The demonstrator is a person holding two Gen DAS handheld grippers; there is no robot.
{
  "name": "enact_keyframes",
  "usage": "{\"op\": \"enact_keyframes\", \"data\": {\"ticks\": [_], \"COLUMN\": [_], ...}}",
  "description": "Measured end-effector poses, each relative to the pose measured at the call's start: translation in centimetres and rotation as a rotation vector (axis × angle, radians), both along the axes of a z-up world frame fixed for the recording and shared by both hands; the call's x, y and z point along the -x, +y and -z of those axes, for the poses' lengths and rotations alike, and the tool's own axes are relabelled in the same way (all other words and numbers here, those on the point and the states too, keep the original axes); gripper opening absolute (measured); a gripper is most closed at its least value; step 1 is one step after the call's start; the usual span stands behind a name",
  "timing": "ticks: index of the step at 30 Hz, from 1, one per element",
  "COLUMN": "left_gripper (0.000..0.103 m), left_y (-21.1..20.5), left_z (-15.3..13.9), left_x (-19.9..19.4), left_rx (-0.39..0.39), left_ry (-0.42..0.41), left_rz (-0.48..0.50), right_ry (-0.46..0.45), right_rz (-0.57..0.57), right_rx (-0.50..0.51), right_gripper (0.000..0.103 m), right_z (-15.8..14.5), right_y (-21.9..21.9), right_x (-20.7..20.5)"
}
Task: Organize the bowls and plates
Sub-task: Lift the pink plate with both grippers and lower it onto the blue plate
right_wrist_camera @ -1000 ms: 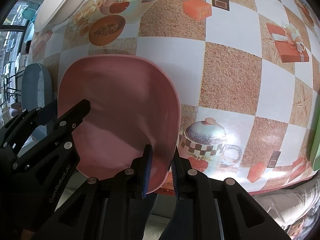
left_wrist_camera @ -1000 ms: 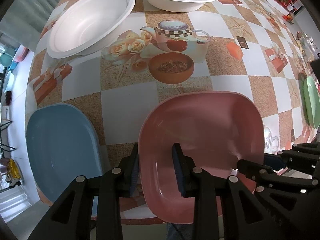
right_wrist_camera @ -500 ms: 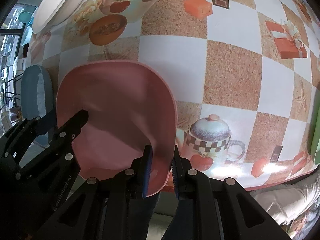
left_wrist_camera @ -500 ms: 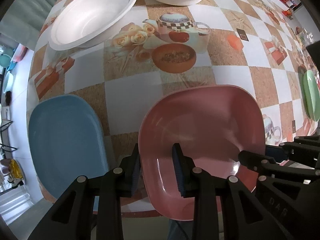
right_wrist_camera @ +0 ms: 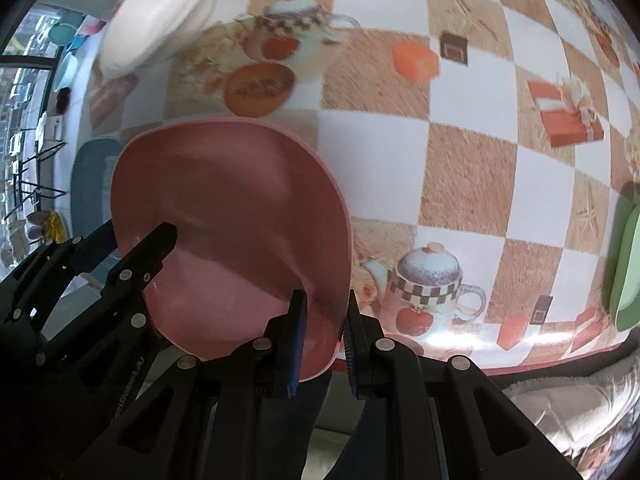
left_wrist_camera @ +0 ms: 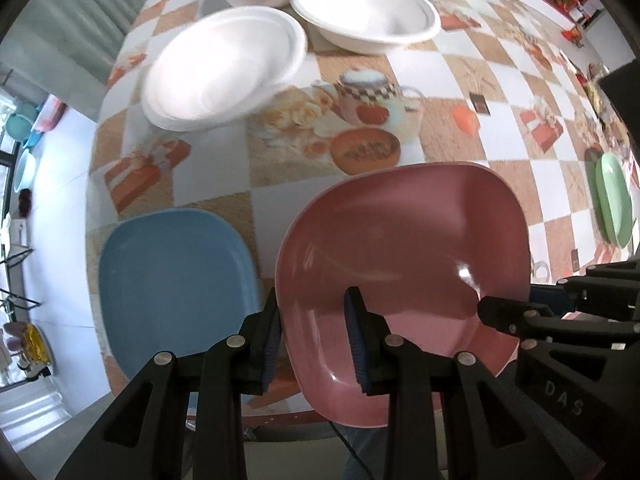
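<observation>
Both grippers hold a pink square plate above the table's near edge. My left gripper is shut on its left rim; my right gripper is shut on its right rim, with the plate lifted and tilted. A blue square plate lies on the table just left of the pink one, also in the right wrist view. Three white bowls sit at the far side. A green plate lies at the right edge.
The table has a checkered cloth with printed teapots and gift boxes. The table's near edge runs just below the plates. A floor with shelves and small objects lies to the left. The person's legs are at lower right.
The pink plate has risen off the table and come toward the near edge with both grippers shut on it. The views have pulled back, showing more of the white bowls.
</observation>
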State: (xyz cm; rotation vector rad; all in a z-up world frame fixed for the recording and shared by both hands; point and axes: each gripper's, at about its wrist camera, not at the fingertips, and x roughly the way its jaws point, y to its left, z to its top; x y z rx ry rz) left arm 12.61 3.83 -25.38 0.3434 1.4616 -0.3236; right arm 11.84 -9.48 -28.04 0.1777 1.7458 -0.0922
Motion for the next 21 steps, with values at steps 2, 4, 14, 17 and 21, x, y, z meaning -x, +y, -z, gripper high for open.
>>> {"op": "enact_keyframes", "data": {"ticks": [2,4,14,17,21], "left_gripper": [0.033,0.033,0.033,0.033,0.033], "left_y": [0.4,0.9,5.8,7.5,9.9], "left_z": [-0.7,-1.3,-3.0,-3.6,-4.0], "left_x": [-0.6,-1.0,-0.8,-0.6,-1.0], "left_rx": [0.006,0.008,-0.001,-0.006,-0.032], "left_ry": [-0.015,-0.029,-0.078,-0.083,-0.091], "left_rz": [-0.015,-0.03,-0.126,-0.165,-0.197], "right_ry": [-0.005,-0.011,-0.015,-0.02,-0.011], "right_rz": [-0.012,-0.03,-0.143,-0.175,-0.218], "right_rx": [-0.005,-0.01,-0.044,-0.064,-0.086], "right_gripper": [0.02,0.02,0.02,0.02,0.02], "right_z": [-0.3,-0.7,-1.5,-1.6,-1.8], "right_y": [0.3,0.8,4.5,6.3,9.2], "right_x": [-0.3,-0.7,-1.8,-2.5,-3.2]}}
